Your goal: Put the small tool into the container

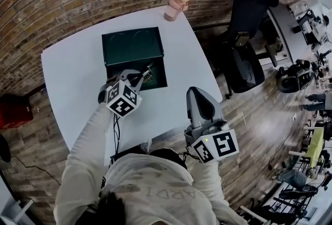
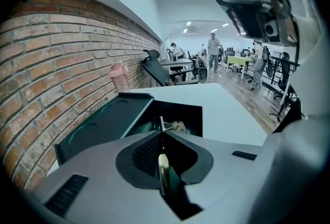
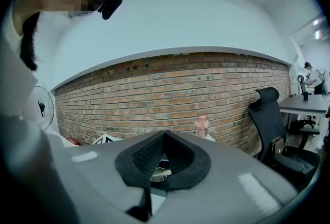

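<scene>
From here the left gripper has its jaws clamped on the small tool over the open container. It looks a thin, stiff metal piece, light and probably slippery (best pinched across the flats). The right gripper hangs back with its jaws together on nothing.

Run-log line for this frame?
left tool: shut on small metal piece, over open container | right tool: shut, clear of container

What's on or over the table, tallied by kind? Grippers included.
grippers: 2 (left gripper, right gripper)
green box: 1, lid open
small tool: 1, held in the left jaws over the box
pink cup: 1, at the far edge
total: 5
</scene>
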`<action>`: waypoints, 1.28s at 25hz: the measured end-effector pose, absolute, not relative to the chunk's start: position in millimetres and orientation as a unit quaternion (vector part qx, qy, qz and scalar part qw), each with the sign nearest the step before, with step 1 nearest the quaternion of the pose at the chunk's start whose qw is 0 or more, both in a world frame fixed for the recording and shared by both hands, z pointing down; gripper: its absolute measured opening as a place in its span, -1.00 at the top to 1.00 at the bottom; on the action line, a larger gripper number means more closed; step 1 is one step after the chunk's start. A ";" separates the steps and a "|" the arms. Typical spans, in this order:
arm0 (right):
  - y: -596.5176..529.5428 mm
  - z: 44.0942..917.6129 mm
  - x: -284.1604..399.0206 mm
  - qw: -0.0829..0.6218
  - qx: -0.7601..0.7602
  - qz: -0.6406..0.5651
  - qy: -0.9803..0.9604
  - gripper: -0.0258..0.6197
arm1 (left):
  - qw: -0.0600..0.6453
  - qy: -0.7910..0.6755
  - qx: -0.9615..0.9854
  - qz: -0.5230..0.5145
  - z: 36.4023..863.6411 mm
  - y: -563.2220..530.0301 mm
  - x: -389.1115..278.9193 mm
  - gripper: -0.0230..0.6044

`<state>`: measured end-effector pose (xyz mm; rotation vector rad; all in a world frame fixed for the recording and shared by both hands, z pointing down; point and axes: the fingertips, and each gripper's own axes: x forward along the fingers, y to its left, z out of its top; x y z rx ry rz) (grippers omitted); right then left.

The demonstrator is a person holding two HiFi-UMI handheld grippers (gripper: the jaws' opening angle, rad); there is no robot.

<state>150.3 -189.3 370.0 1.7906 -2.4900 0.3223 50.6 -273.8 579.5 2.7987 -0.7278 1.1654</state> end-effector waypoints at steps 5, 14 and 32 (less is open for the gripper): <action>-186.7 367.2 150.1 0.028 0.582 0.103 -0.806 0.89 | 0.027 -0.210 0.899 0.383 586.4 -262.4 55.3 0.80; -181.2 366.7 146.7 0.027 0.578 0.103 -0.809 0.89 | 0.033 -0.199 0.898 0.390 594.9 -249.1 52.5 0.71; -161.9 363.6 130.4 0.026 0.553 0.093 -0.828 0.89 | 0.065 -0.280 0.905 0.314 556.4 -232.0 28.8 0.91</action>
